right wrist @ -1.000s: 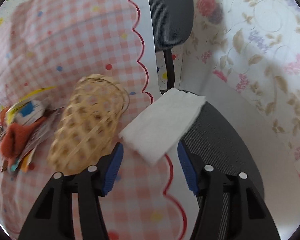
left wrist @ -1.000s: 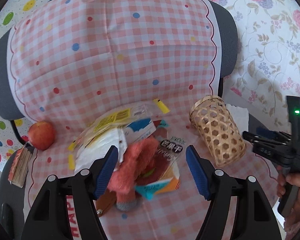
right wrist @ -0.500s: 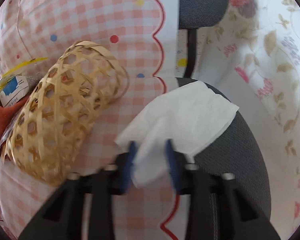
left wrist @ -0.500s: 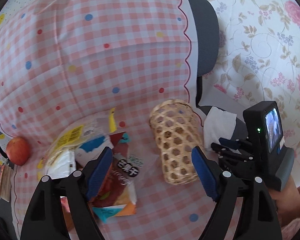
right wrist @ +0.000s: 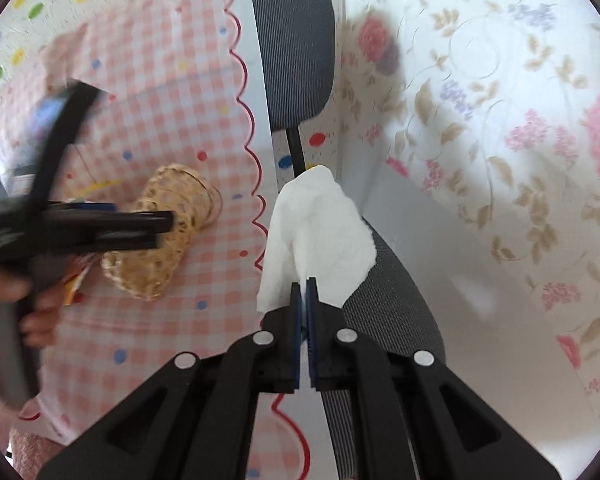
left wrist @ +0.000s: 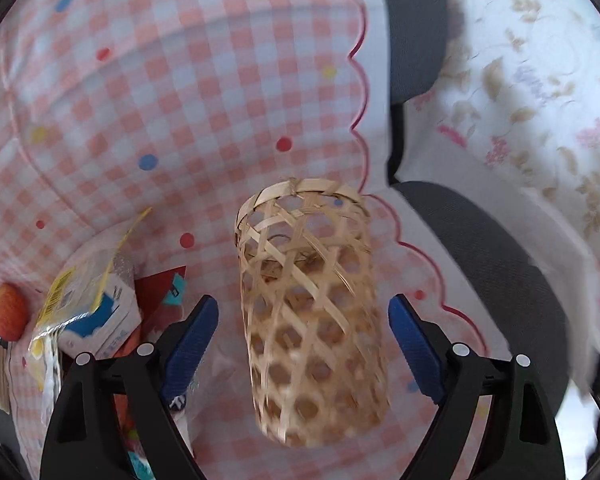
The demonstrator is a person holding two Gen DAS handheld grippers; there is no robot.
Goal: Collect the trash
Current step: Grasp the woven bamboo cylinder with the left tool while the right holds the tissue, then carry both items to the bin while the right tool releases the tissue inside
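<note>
**Basket lying on its side between the spread left tongs; tissue pinched in the right tongs**

Nearest the left-wrist camera, the left tongs (left wrist: pixel 302 340) stand wide with the jaws opening, nothing pressed by either blue pad (left wrist: pixel 190 340); the tall woven bamboo basket (left wrist: pixel 308 304) lies on its side directly between them, long axis running straight away along the tongs' own line, closed end near, open mouth at the far end. It rests on the pink gingham cloth (left wrist: pixel 180 100) over the chair seat, so the left hand is plainly the nearer one to grasp it across its width. The right tongs (right wrist: pixel 303 300) are clamped fully together on a crumpled white paper tissue (right wrist: pixel 316 224), held off the seat beside the basket's right. Further left lies a pile of snack wrappers (left wrist: pixel 92 300), and beyond it a red apple (left wrist: pixel 6 310).
</note>
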